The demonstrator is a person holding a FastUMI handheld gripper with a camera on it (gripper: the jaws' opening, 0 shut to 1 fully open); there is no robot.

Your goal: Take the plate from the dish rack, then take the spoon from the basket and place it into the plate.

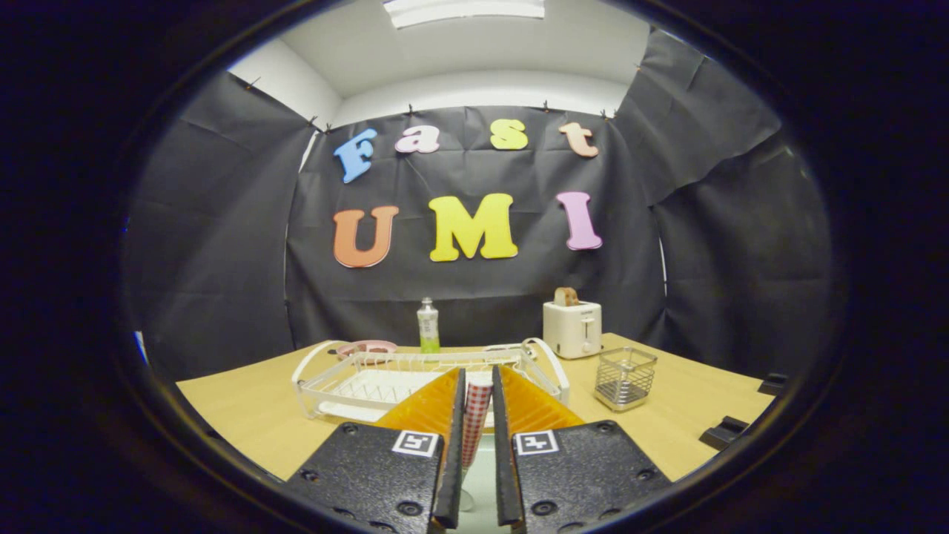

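Right up close, the claw (478, 371) has its two fingers pulled nearly together. They pinch a thin thing with red and white checks, and both fingers seem to press on it. I think this is the handle of the spoon (476, 415). Its long side runs the same way as the fingers, with one end poking out past the tips and the other end hanging down low between them.

Under the spoon, in the gap between the fingers, there is a pale smooth patch (482, 475). It could be the plate, but so little of it shows that I cannot tell. If it is, the spoon hangs right over it and only needs to go down and be let go.

Just past the fingertips sits the white wire dish rack (356, 363) on the wooden table (252, 415). Its slots look bare. To the right of the rack, near it, stands the little wire basket (625, 377), and it looks empty, so the spoon seems to be out of it.

Farther back, behind the left end of the rack, lies a pink plate (367, 347). From the claw it is ahead and to the left, with the rack in between. If that is the plate to use, the spoon must go up and over the rack to reach it.

A small bottle (428, 326) stands beside the pink plate. On the far right is a white toaster (571, 328) with a slice of bread (566, 297) sticking up
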